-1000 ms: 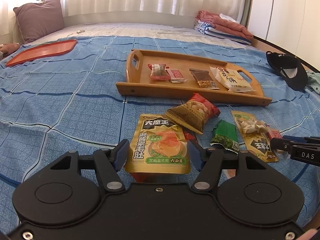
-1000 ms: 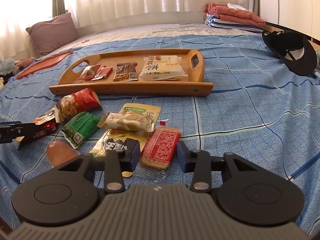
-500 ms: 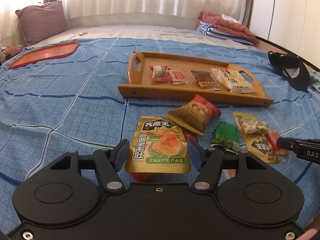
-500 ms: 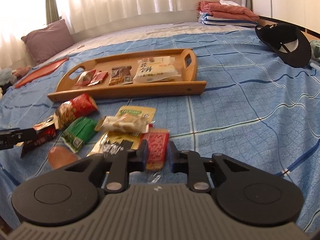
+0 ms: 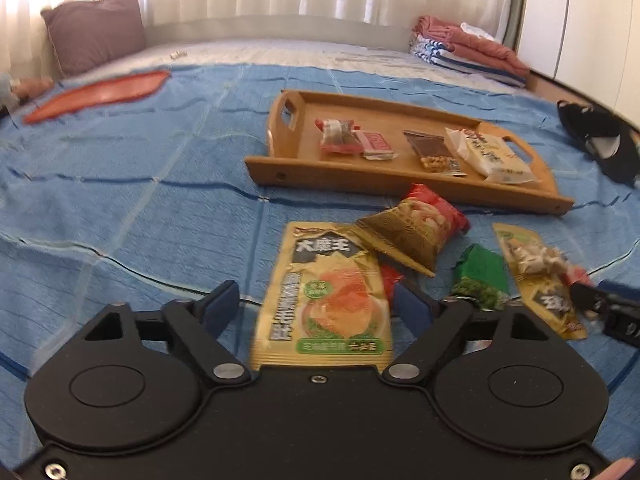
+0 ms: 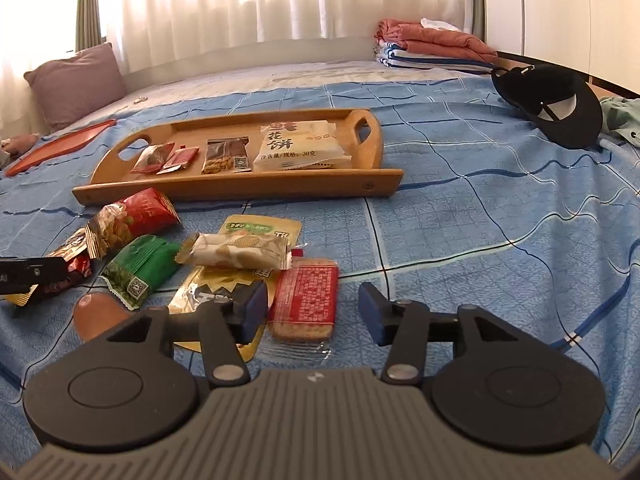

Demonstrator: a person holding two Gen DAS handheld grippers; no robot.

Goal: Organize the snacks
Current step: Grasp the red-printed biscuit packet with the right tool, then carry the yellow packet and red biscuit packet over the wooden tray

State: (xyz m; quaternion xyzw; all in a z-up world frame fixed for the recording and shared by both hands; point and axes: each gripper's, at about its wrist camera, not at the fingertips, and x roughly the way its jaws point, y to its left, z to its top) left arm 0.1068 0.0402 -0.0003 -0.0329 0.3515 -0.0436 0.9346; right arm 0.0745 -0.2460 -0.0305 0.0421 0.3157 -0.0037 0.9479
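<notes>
A wooden tray (image 5: 304, 176) (image 6: 240, 189) lies on the blue bedspread and holds several snack packets. Loose snacks lie in front of it. My left gripper (image 5: 318, 308) is open, its fingers either side of a large gold pouch (image 5: 324, 300). A red-and-gold peanut bag (image 5: 412, 232) (image 6: 132, 220) and a green packet (image 5: 480, 276) (image 6: 138, 268) lie beside it. My right gripper (image 6: 312, 310) is open, astride a red biscuit packet (image 6: 306, 296) lying on the bed. A pale snack bar (image 6: 240, 250) rests on a gold pouch (image 6: 262, 228).
A black cap (image 6: 556, 108) lies at the right. A red tray (image 5: 100, 94) and a purple pillow (image 5: 94, 36) are at the far left. Folded blankets (image 6: 432, 46) sit at the back right. A brown sausage packet (image 6: 96, 316) lies near my right gripper.
My right gripper had narrowed around the red biscuit packet half a second ago and has now opened wide; the packet lies on the bed. My left gripper shifted slightly left, still open.
</notes>
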